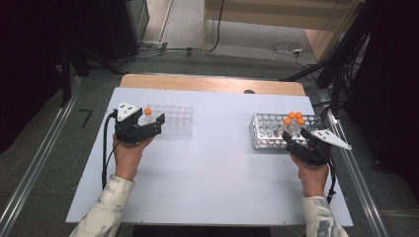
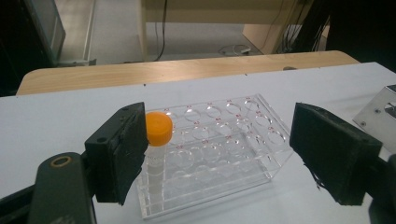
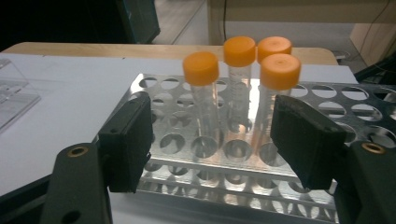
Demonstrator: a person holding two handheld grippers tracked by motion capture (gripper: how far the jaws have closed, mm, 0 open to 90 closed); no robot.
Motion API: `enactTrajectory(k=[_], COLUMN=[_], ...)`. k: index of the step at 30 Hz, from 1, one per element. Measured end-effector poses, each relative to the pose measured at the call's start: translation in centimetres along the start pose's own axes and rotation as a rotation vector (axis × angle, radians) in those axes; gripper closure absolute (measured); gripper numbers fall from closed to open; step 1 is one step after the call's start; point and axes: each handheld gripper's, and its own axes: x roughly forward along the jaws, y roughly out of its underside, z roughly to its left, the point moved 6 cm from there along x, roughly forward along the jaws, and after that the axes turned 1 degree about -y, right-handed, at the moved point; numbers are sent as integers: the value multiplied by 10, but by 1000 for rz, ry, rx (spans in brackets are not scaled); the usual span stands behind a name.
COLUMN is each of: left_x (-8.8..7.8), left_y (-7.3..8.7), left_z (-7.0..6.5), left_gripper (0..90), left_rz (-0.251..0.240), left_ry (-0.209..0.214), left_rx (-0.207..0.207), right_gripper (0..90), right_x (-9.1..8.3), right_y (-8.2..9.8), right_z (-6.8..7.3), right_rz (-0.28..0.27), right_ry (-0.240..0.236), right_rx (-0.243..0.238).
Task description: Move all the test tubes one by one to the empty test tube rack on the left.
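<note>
Ur right hand-held gripper (image 3: 212,140) wide open, nothing gripped, facing 4 orange-cap tubes (image 3: 201,100) in metal rack (image 1: 267,133), counter's right side. Left hand-held gripper (image 2: 219,154) also wide, by clear rack (image 2: 219,149) w/ one tube (image 2: 158,140).

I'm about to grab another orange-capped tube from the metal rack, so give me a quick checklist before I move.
1. Right hand-held gripper open: ok.
2. Right gripper lined up in front of the four capped tubes in the metal rack: ok.
3. Tubes upright: ok.
4. Left hand-held gripper open, holding nothing: ok.
5. Clear rack has free holes beside its one tube: ok.
6. Which tube the jaws will close on: cannot tell.
</note>
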Motion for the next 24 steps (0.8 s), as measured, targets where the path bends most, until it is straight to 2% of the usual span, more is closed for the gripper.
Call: enactTrajectory(k=[9, 13, 17, 24], left_x=[1, 2, 4, 3], left_y=[1, 2, 3, 3], left_z=[-3, -4, -3, -3], left_gripper=[206, 206, 206, 206], left_rz=[6, 10, 17, 13], left_ry=[8, 8, 3, 1], left_rx=[7, 11, 7, 8], right_gripper=[309, 334, 377, 513], right_x=[14, 21, 28, 34], right_y=[3, 2, 3, 4], right_z=[-21, -27, -29, -32], right_rz=[19, 15, 24, 28], right_ry=[95, 135, 153, 155], right_rx=[1, -15, -38, -56])
